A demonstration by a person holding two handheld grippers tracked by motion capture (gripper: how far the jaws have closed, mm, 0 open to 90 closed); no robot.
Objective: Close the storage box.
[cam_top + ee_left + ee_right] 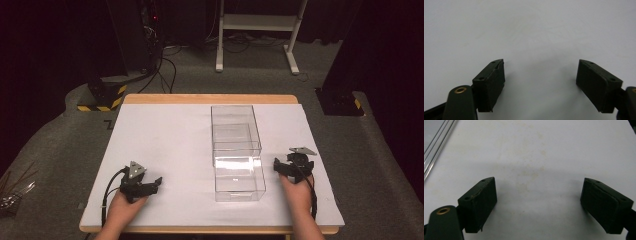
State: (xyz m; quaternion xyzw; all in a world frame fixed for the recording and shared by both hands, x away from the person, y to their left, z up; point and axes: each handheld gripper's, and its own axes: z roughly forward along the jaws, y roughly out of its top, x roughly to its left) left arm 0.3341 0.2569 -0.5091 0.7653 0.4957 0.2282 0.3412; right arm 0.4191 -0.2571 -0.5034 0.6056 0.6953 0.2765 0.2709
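Forearms enter from the bottom edge of the high view, each hand gripping a black two-jaw tool on a white sheet (pixel 165 135) that covers a wooden-edged table (pixel 210 98). At the near left the left gripper (pixel 156 183) rests on the sheet, its jaws pointing right and a grey three-cornered plate on top, with a dark cable looping back beside the hand. The right gripper (pixel 276 165) sits at the near right, jaws pointing left, just beside two clear plastic boxes. Both boxes are open-topped, straight-walled and glossy; the near box (pixel 239 179) and the far box (pixel 235 134) stand in a row, touching or nearly so, between the middle and the right of the sheet, and nothing can be seen inside either. Grey carpet, a white metal frame and black stands lie beyond the table. From the left gripper view, the left gripper (pixel 540 78) has its matte, blocky black jaws spread wide over plain white sheet, grasping nothing. From the right gripper view, the right gripper (pixel 538 200) is likewise released, jaws far apart over faintly stained sheet, with a clear ridged edge at the upper left corner.
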